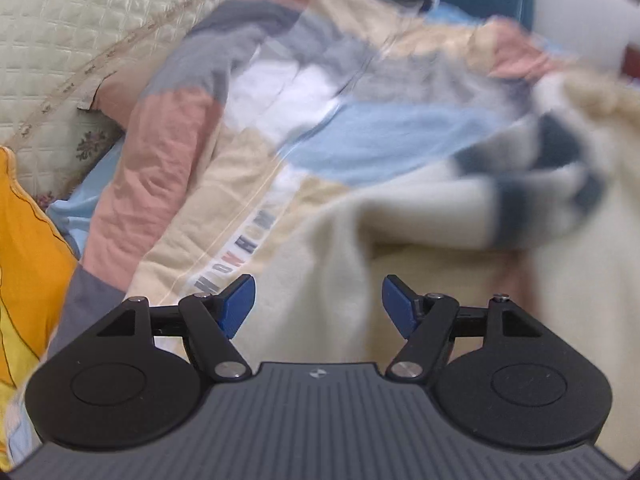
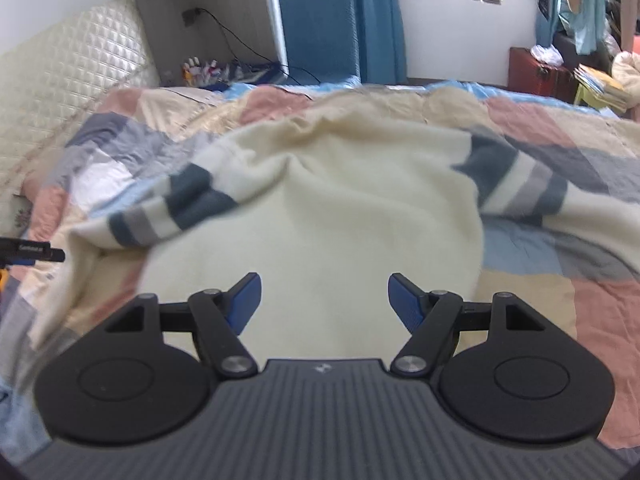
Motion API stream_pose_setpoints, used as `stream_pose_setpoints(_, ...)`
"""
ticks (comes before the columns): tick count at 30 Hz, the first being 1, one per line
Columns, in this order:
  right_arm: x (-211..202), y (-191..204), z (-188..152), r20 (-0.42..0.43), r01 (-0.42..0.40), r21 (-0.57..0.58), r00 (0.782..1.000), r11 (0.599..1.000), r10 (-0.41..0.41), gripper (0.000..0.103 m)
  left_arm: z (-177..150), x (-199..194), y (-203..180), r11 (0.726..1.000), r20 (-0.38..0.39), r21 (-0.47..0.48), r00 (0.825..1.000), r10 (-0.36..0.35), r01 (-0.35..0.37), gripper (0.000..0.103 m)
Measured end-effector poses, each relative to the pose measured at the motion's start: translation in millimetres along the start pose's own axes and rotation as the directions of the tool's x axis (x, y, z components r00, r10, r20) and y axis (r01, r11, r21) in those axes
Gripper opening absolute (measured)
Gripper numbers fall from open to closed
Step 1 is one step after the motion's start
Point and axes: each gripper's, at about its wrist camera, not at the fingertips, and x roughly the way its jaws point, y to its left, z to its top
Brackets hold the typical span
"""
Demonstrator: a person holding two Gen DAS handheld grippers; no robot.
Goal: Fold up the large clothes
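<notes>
Sweater (image 1: pixel 420 240), cream with dark blue and grey striped sleeves, lies ahead of my left claw (image 1: pixel 318 304) in the left wrist view, blurred, spread on the patchwork quilt (image 1: pixel 168 152). My left claw's blue fingers (image 1: pixel 240 304) stand apart with nothing clamped; cream knit shows in the gap beyond them. Ahead and to the left of the claw sits a quilted cream headboard (image 1: pixel 60 20), and hard left an orange-yellow cushion (image 1: pixel 28 248).

From the right wrist view, the sweater (image 2: pixel 340 208) lies straight ahead of my right claw (image 2: pixel 325 300), its body towards me and one striped sleeve (image 2: pixel 168 212) out to each side. My right claw is released too, pads parted, gripping nothing. Far ahead stands a blue chair (image 2: pixel 318 24).
</notes>
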Motion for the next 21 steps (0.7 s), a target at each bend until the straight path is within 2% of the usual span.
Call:
stream_pose_setpoints(2, 8.7, -14.3, -10.3, 0.000, 0.008, 0.026, 1.000, 1.000, -0.008, 0.072, -5.6, 30.8, -1.1, 0.998, -0.021, 0.060, 0.999, -0.027, 0.028, 0.075)
stream_pose_setpoints(3, 14.0, -20.4, -16.4, -0.002, 0.012, 0.044, 1.000, 0.999, -0.012, 0.072, -9.3, 41.9, -1.6, 0.995, -0.022, 0.091, 0.999, -0.033, 0.035, 0.069)
stream_pose_setpoints(4, 20.1, -25.2, -21.6, -0.009, 0.014, 0.061, 1.000, 0.998, -0.013, 0.072, -11.9, 49.3, -0.1, 0.994, -0.012, 0.109, 1.000, -0.028, 0.029, 0.060)
stream_pose_setpoints(5, 27.4, -28.9, -25.7, -0.022, 0.014, 0.083, 1.000, 0.996, -0.012, 0.072, -12.1, 52.9, 4.2, 0.994, 0.009, 0.104, 1.000, -0.021, 0.020, 0.038)
stream_pose_setpoints(6, 34.6, -31.2, -27.9, -0.029, 0.010, 0.101, 1.000, 0.995, -0.007, 0.072, -9.5, 52.9, 10.5, 0.996, 0.027, 0.091, 0.999, -0.025, 0.022, 0.022)
stream_pose_setpoints(7, 40.3, -31.9, -29.7, -0.028, 0.002, 0.112, 1.000, 0.994, 0.001, 0.072, -4.0, 50.8, 18.1, 0.996, 0.042, 0.076, 0.998, -0.042, 0.039, 0.012)
stream_pose_setpoints(8, 45.3, -32.0, -30.5, -0.027, -0.003, 0.121, 1.000, 0.993, 0.006, 0.072, 3.8, 46.8, 25.9, 0.997, 0.061, 0.067, 0.997, -0.044, 0.040, 0.009)
stream_pose_setpoints(11, 55.5, -29.9, -25.6, -0.022, -0.021, 0.150, 0.999, 0.989, 0.024, 0.072, 38.8, 29.9, 57.8, 0.999, 0.157, 0.007, 0.986, -0.049, 0.048, 0.009)
stream_pose_setpoints(15, 60.3, -29.2, -8.6, 0.023, -0.038, 0.153, 0.999, 0.988, 0.034, 0.072, 111.4, 33.2, 96.7, 0.987, 0.208, -0.128, 0.976, -0.070, 0.099, 0.008)
stream_pose_setpoints(18, 63.9, -33.4, -1.8, 0.070, 0.006, 0.128, 0.997, 0.992, -0.015, 0.072, 167.1, 54.5, 110.4, 0.975, 0.210, -0.185, 0.974, -0.085, 0.125, 0.008)
stream_pose_setpoints(20, 71.3, -39.9, -1.5, 0.065, 0.038, 0.128, 0.997, 0.991, -0.046, 0.072, 199.4, 81.1, 109.8, 0.975, 0.175, -0.193, 0.981, -0.080, 0.114, 0.009)
stream_pose_setpoints(21, 76.2, -43.8, -2.0, 0.054, 0.049, 0.134, 0.997, 0.990, -0.056, 0.072, 214.1, 100.8, 109.0, 0.972, 0.133, -0.204, 0.987, -0.093, 0.119, 0.009)
